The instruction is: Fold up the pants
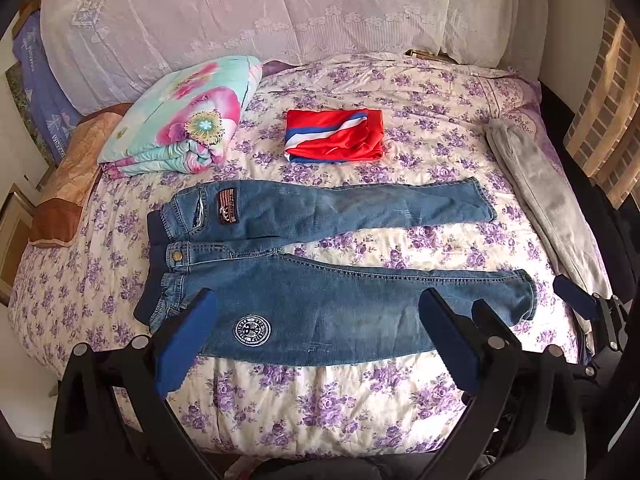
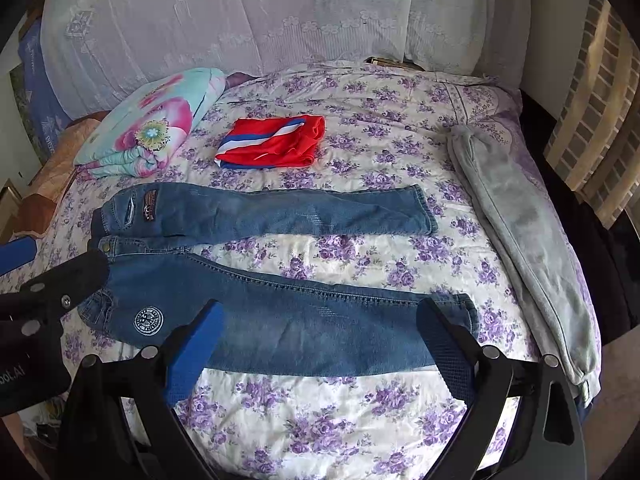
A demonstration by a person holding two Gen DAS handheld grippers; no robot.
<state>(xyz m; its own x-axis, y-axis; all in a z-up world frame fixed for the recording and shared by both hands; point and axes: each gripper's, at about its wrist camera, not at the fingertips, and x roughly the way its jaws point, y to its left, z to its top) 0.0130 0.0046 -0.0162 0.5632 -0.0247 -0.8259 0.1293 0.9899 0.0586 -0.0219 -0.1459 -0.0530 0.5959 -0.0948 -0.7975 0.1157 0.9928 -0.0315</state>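
Denim pants (image 1: 320, 276) lie flat beyond the wide-spread left gripper (image 1: 316, 332) and right gripper (image 2: 320, 340).

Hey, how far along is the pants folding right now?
Done: the jeans lie flat on the bed, legs apart, unfolded. In hand: nothing; the left gripper and right gripper are open above the near leg. Left: every fold.
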